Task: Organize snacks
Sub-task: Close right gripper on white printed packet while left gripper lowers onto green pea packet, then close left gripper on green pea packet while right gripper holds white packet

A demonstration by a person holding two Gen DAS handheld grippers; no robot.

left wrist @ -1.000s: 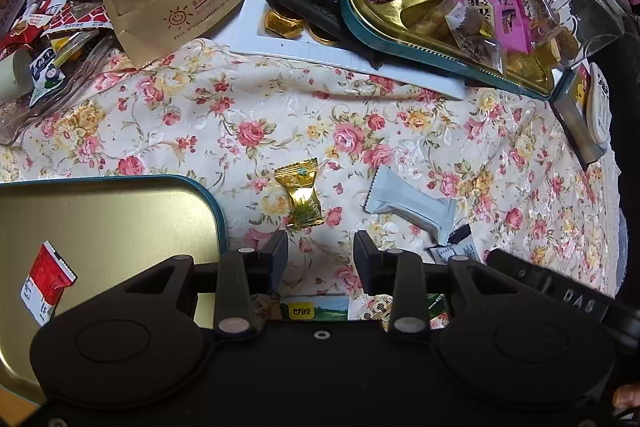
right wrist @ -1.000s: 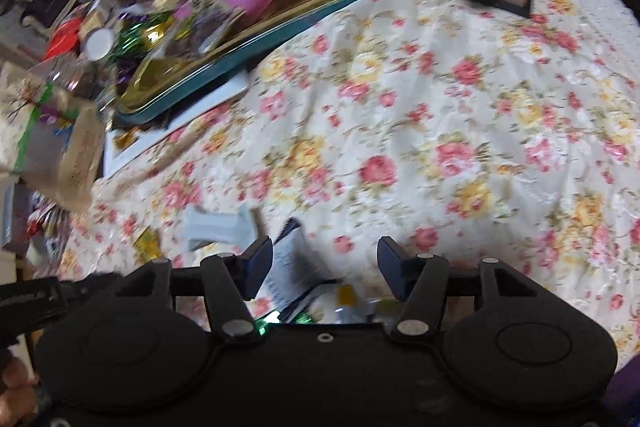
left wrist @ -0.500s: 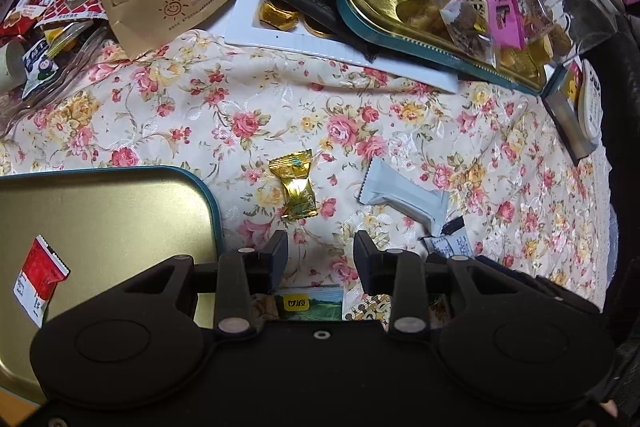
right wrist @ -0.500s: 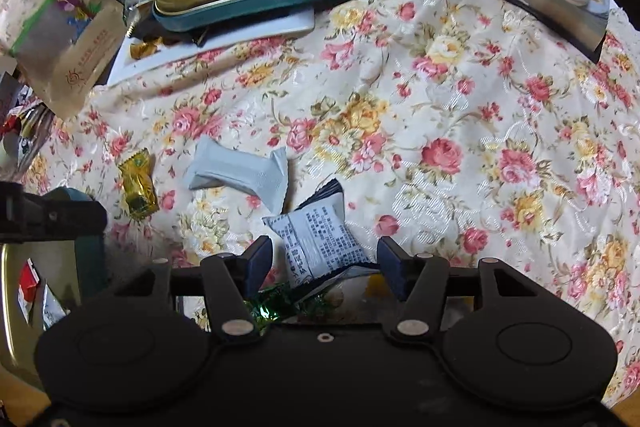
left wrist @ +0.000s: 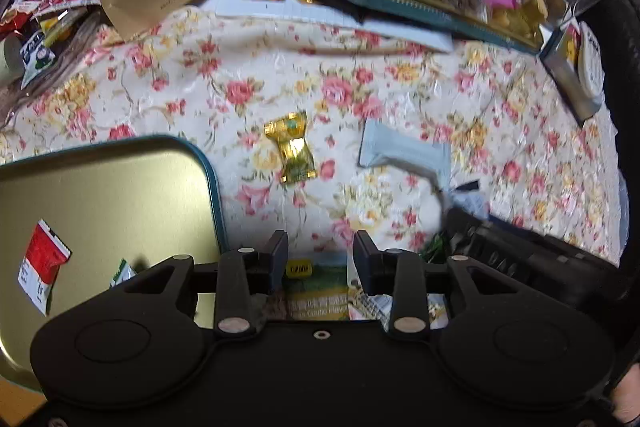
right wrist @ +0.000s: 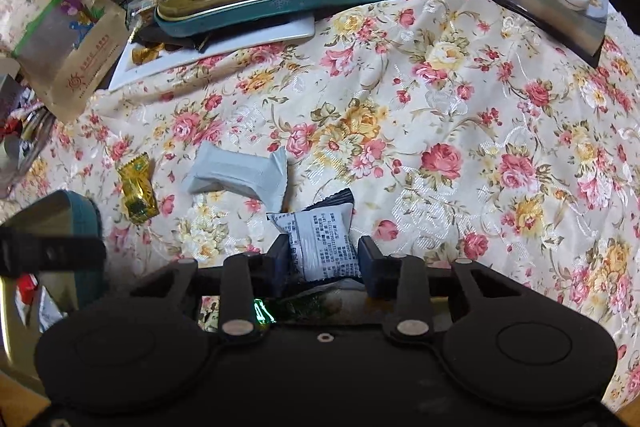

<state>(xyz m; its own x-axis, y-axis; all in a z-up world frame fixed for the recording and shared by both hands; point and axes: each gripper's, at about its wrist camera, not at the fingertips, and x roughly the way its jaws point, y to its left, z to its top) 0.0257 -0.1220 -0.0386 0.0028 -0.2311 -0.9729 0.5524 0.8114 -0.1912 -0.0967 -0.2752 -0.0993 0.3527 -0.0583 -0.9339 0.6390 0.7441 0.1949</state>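
**Floral cloth, clutter at far edge, R jaws closing on white packet**

Cream tablecloth w/ pink and yellow roses (right wrist: 440, 99) covers the whole work surface. Far edge is packed: teal-rimmed gold tin tray heaped w/ sweets (right wrist: 312, 7), brown paper bag w/ sun logo (right wrist: 76, 47) far left, book w/ white remote on top (right wrist: 560, 3) far right. Middle and right of cloth is bare, most open room there.

Near-left corner: second gold tin tray w/ teal rim (left wrist: 120, 163), holding a red-and-white sachet (left wrist: 40, 263); its rim sits just beside the left gripper (left wrist: 320, 255).

Loose snacks on cloth, mid-left: gold foil candy (left wrist: 294, 151), pale grey-white bar wrapper (right wrist: 240, 175) near it, apart.

Right gripper (right wrist: 322, 259): pointing steeply down, jaws closing, small white printed snack packet (right wrist: 320, 239) between them; left pad at the packet edge, right pad looks just off it. Packet lies on the cloth, just nearside of the grey bar.

Left gripper: jaws moderately wide, nothing gripped; green-label packet (left wrist: 316, 291) lies under it.
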